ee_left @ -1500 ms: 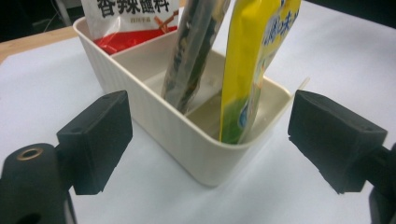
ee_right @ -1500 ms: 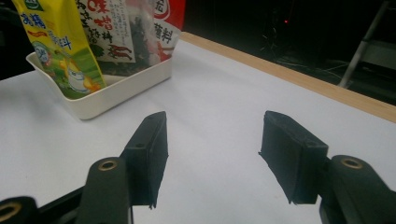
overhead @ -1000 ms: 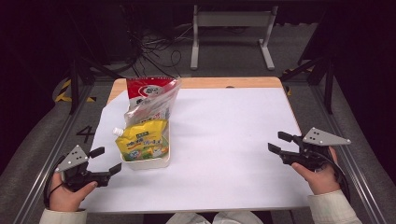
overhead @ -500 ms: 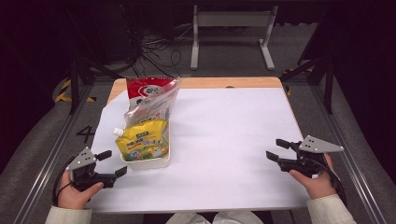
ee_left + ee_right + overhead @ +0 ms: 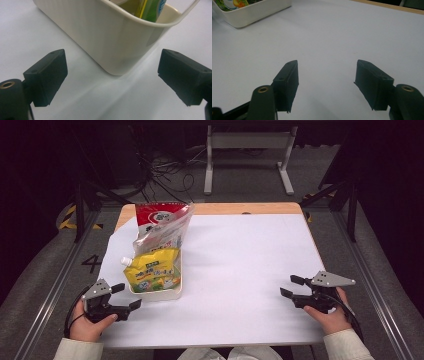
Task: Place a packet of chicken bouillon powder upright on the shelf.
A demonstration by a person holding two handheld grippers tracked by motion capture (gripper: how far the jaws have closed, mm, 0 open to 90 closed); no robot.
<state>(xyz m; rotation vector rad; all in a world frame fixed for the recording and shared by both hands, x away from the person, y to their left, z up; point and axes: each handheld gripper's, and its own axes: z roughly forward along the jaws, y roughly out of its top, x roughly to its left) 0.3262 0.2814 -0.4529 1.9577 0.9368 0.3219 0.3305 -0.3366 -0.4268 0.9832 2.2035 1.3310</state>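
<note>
A cream plastic basket (image 5: 172, 293) stands on the white table sheet at the left. It holds a yellow-green spouted pouch (image 5: 150, 272) in front and a red-topped clear bag (image 5: 162, 227) leaning behind it. My left gripper (image 5: 126, 296) rests at the table's front left, open, its jaws a short way from the basket's near corner (image 5: 117, 53), with nothing between them. My right gripper (image 5: 292, 287) sits low near the front right, open and empty, its jaws (image 5: 325, 83) pointing over bare sheet toward the basket (image 5: 254, 13).
The white sheet (image 5: 240, 265) covers most of a wooden tabletop whose bare strip (image 5: 240, 208) shows at the far edge. Metal rails run along both sides. A grey stand (image 5: 247, 150) and cables lie on the floor beyond.
Both hands have drawn back toward the front edge and lowered. The left gripper has turned its jaws toward the basket. The basket and pouches have not moved.
</note>
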